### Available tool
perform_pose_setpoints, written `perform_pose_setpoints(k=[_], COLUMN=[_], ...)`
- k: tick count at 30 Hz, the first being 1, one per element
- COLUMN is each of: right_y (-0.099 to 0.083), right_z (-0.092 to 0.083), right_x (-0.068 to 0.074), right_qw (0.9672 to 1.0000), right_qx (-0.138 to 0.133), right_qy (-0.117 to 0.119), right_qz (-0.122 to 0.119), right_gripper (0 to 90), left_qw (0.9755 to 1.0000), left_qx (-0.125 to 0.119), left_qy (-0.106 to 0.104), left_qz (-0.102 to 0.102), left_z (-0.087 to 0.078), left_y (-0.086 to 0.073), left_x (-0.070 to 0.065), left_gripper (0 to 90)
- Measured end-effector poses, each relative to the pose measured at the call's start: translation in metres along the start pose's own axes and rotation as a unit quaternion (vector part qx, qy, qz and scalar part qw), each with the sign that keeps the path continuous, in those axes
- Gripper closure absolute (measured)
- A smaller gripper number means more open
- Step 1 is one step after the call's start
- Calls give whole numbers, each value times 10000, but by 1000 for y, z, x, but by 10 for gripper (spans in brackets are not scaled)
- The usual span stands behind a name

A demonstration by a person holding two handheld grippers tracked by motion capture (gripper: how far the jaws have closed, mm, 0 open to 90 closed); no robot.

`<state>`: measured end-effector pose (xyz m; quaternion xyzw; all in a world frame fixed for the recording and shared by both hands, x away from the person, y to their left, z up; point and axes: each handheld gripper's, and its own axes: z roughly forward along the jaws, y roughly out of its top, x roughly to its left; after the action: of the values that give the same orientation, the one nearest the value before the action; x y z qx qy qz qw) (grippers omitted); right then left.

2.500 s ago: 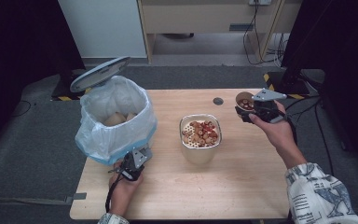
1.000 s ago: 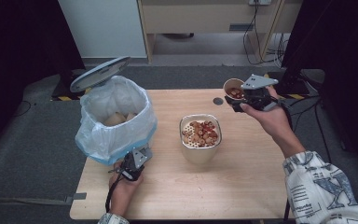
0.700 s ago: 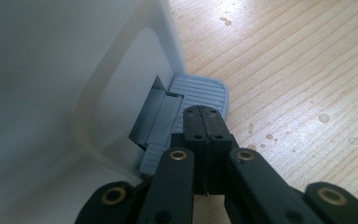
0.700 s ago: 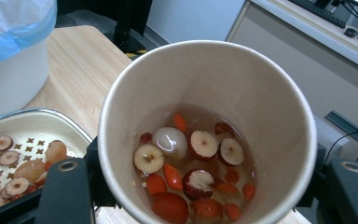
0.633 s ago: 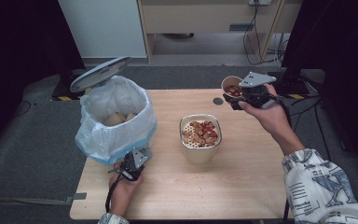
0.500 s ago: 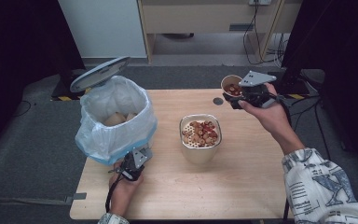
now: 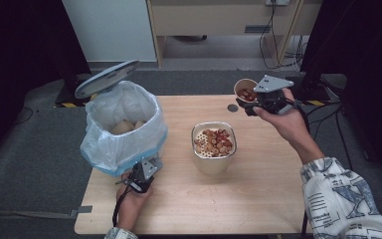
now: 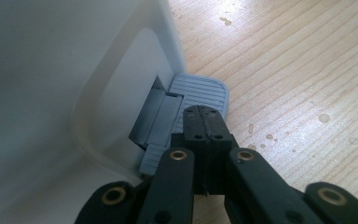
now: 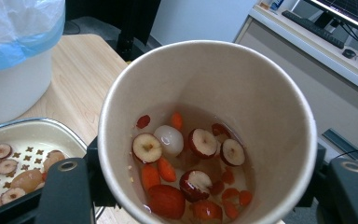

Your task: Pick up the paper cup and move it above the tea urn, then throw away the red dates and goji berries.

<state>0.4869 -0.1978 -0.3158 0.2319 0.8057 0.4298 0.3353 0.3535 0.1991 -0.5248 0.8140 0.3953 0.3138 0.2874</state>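
The paper cup [image 9: 207, 135] sat clamped between the jaws of the right gripper [image 7: 267, 97], held up in the air above the far right corner of the table [image 7: 258, 199]. It still had sliced red dates, orange berries and a pale round fruit lying in a little liquid at the bottom. The metal strainer tray [image 7: 213, 147], already heaped with the same fruit, stood at the middle of the table, near the cup but apart from it.

At the near left, the left gripper [image 8: 204, 123], its jaws closed on nothing, pressed down on the grey pedal [image 8: 200, 91] of the white bin [image 7: 124, 127], and the bin's lid [image 7: 107, 78] stood raised over the plastic liner.

The step in hand looked like getting rid of the cup or its contents. The next move would likely call for carrying the cup level across to the open bin, or tipping it over the tray, while the pedal stayed pressed.
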Motion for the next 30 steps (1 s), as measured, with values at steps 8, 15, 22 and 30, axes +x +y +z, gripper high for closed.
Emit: perform_pose_setpoints(k=[8, 15, 22, 30], right_y=[3, 7, 14, 16], right_z=[3, 4, 7, 9], right_x=[2, 3, 9, 15], right_qw=[10000, 10000, 9996, 9990], right_qx=[9, 2, -4, 29], right_qy=[9, -12, 110, 185], right_qz=[-67, -89, -278, -399], right_gripper=[321, 321, 321, 321], left_qw=[10000, 10000, 10000, 10000], left_qx=[-3, -12, -11, -26], left_qy=[1, 2, 3, 9], left_qz=[-3, -14, -15, -28], left_z=[0, 0, 0, 0], left_y=[0, 0, 0, 0], left_x=[0, 0, 0, -1], left_gripper=[894, 894, 894, 894])
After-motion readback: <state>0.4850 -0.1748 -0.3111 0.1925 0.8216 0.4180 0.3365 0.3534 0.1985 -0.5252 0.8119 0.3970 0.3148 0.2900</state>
